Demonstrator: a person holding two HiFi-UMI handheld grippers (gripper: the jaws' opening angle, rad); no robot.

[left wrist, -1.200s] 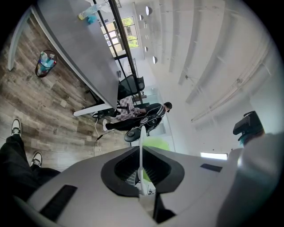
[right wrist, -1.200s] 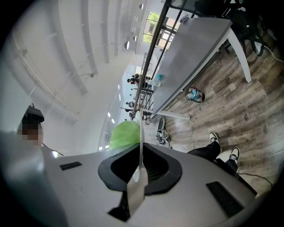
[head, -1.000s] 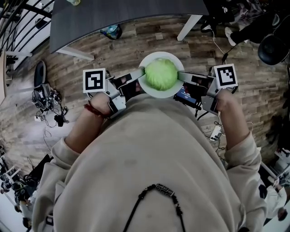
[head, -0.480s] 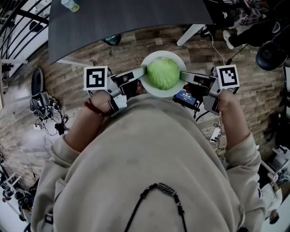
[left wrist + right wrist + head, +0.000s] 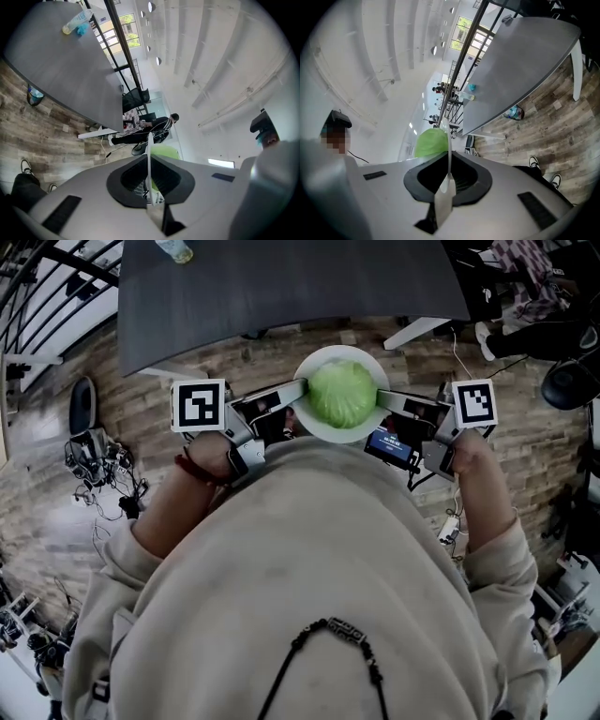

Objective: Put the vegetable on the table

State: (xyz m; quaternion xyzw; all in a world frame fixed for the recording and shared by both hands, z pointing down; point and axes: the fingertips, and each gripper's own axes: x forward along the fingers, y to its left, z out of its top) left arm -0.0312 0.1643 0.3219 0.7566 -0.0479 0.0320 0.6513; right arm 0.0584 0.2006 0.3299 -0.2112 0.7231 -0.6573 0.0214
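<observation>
A white plate (image 5: 330, 434) hangs in the air in front of the person's chest, over the wooden floor (image 5: 141, 381), and everything else is placed around it. The vegetable, a round pale-green cabbage (image 5: 342, 395), sits in the middle of the plate and fills most of it, leaving only a thin white border.

The left hand-held gripper (image 5: 294, 388) comes in level from the plate's left side. Its jaws are clenched on the left rim, and in the left gripper view the rim shows edge-on as a thin white line pinched between the dark pads, with the green of the cabbage just beyond. The right hand-held gripper (image 5: 382, 397) does the same from the plate's right side, clenched on the opposite rim. The plate is carried between the two. Each gripper's marker cube stands outward from the plate, one far to its left (image 5: 198, 405) and one far to its right (image 5: 474, 402).

The dark grey counter (image 5: 281, 282) lies just beyond the plate's far edge. The plate has not crossed the counter's near edge, and the cabbage is not on it. A clear plastic bottle (image 5: 175, 249) lies on the counter, well beyond the plate and off to its left. The person's beige sweater (image 5: 300, 568) fills the view on the near side of the plate.
</observation>
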